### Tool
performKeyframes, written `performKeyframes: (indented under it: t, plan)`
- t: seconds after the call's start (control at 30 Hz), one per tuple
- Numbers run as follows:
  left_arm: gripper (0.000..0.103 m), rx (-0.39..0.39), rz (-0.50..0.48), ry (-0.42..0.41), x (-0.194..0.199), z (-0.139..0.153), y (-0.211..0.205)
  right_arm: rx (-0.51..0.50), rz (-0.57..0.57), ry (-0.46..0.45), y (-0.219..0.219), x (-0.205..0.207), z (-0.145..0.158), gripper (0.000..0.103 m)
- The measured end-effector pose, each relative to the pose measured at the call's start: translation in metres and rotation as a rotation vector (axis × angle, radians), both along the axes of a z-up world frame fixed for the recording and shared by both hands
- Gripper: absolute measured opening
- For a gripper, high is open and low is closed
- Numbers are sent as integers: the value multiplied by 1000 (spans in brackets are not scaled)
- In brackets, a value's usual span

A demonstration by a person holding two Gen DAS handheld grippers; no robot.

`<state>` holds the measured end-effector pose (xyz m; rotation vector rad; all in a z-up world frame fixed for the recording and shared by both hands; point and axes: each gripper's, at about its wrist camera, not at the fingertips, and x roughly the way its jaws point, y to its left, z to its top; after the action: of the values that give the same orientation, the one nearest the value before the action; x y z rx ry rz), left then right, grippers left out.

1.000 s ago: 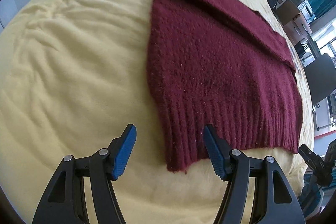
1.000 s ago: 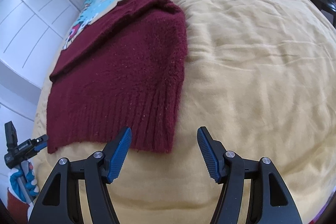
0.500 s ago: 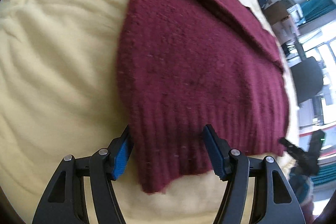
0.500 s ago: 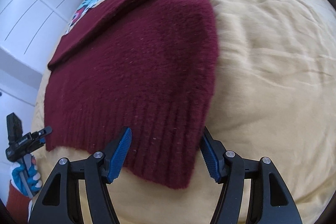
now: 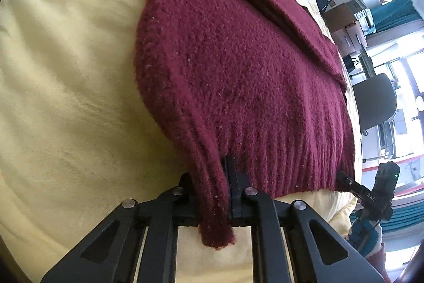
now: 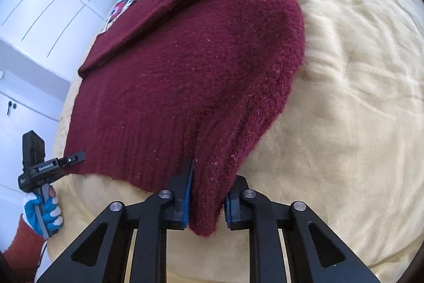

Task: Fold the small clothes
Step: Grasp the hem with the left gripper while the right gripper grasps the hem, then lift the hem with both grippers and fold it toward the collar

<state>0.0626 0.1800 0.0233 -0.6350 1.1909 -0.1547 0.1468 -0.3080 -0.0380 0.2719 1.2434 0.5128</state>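
Yellow bed cover [image 5: 66, 97], wide and bare at 9 and 3 o'clock. Maroon sweater [image 5: 238, 65] flat on it, hem corners nearest. Left claw [image 5: 212, 203] clamped on hem corner; right claw [image 6: 205, 203] pinched on opposite corner. Step: hem-to-collar fold, probably. Next: lift both evenly, carry toward 12 o'clock, keep edges aligned. Bed edge close at 6.

My left gripper [image 5: 212, 192] and right gripper [image 6: 206, 200], wide apart short of the sweater [image 5: 238, 70] hem a second ago, moved in; each now clamps a hem corner, bunching it.
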Motion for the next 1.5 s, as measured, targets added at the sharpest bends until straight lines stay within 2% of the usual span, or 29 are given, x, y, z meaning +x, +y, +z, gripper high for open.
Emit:
performKeyframes:
  t: [0.17,0.4,0.7,0.83,0.97,1.07,1.23,1.5]
  plan:
    - [9,-7,5,-48,0,16,-1,36,-8,-52,-2,5,23,16]
    - [9,9,-7,-156,22,66,8,73,0,-166,3,32,76,15]
    - [9,41,-21,-286,84,126,9,88,-23,-326,10,96,142,14]
    - [9,40,6,-326,121,143,17,90,-65,-365,11,134,155,14]
    - [9,46,38,-333,154,145,29,104,-115,-358,11,175,152,14]
    - [9,69,53,-306,186,135,34,89,-142,-336,15,205,141,14]
    - [9,129,63,-237,224,104,38,64,-171,-281,28,249,110,14]
    - [11,160,92,-138,261,57,48,20,-207,-196,37,298,61,15]
